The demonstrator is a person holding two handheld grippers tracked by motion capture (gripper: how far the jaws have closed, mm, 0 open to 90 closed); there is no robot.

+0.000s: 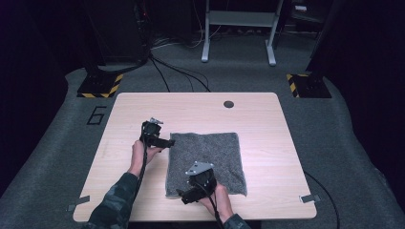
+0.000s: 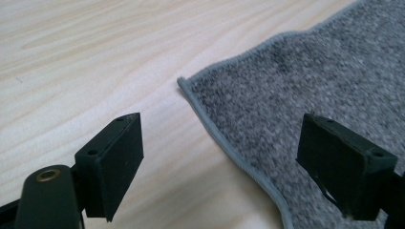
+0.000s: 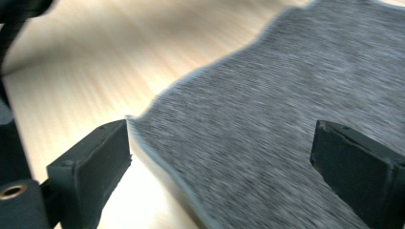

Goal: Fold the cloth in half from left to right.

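A grey cloth (image 1: 205, 162) lies flat on the wooden table (image 1: 267, 124). My left gripper (image 1: 168, 142) hovers at the cloth's far left corner with its jaws open. That corner of the cloth (image 2: 184, 82), with its stitched hem, lies just ahead of my left gripper (image 2: 219, 157), and nothing is between the pads. My right gripper (image 1: 184, 195) is at the near left corner of the cloth, jaws wide apart. In the right gripper view the cloth (image 3: 286, 119) is blurred, and its edge runs between the jaws of my right gripper (image 3: 222, 167), which do not pinch it.
A dark round hole (image 1: 229, 103) sits near the table's far edge. Beyond the table are black cables (image 1: 176, 71) on the grey floor, a white frame (image 1: 239, 28) and two stands with yellow-black striped bases (image 1: 100, 86).
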